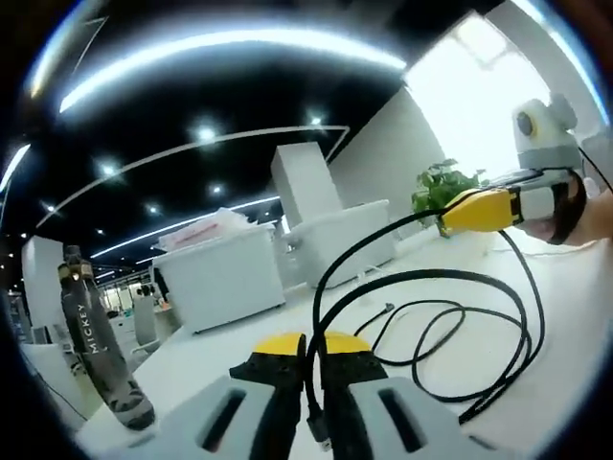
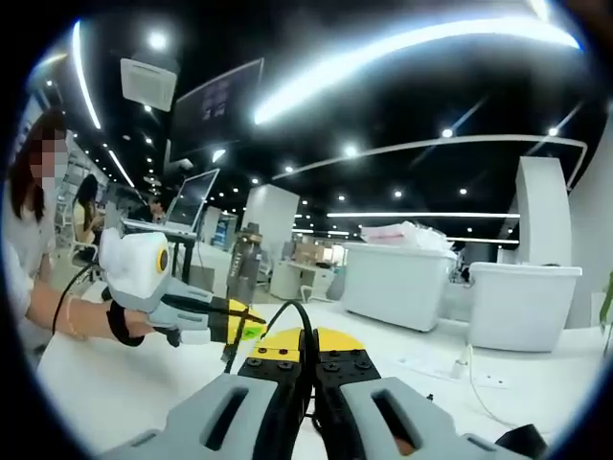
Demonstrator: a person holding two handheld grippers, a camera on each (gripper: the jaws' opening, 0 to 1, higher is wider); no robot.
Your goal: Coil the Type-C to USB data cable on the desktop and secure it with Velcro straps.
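Cable work is mid-coil, and doing this step well depends on keeping the loops even while both tools hold their grip. Going left to right in the left gripper view: a dark bottle (image 1: 101, 355) marked MICKEY stands off to the left of the left gripper (image 1: 308, 347), well clear of the work; the left gripper's jaws are pressed narrow on the black data cable (image 1: 450, 316), which rises from between them, and a connector end (image 1: 322, 436) hangs just below the pinch. From there the cable arcs up and to the right to the right gripper (image 1: 450, 218), whose yellow tips appear to hold it, while several loose loops lie on the white desktop (image 1: 220, 355) ahead and right of the left jaws. In the right gripper view the left gripper (image 2: 251, 321) comes in from the left, held by a person's hand (image 2: 91, 316), with cable running from its yellow tips over to the right gripper (image 2: 306, 350), whose jaws are closed narrow on the strand. White bins (image 2: 397, 283) sit beyond. My judgement: the span between the tools should stay lightly taut, each new turn laid to match the loops already formed, and the left pinch kept near the connector so the bundle does not spring apart. No Velcro strap can be made out here, so strapping looks not yet started
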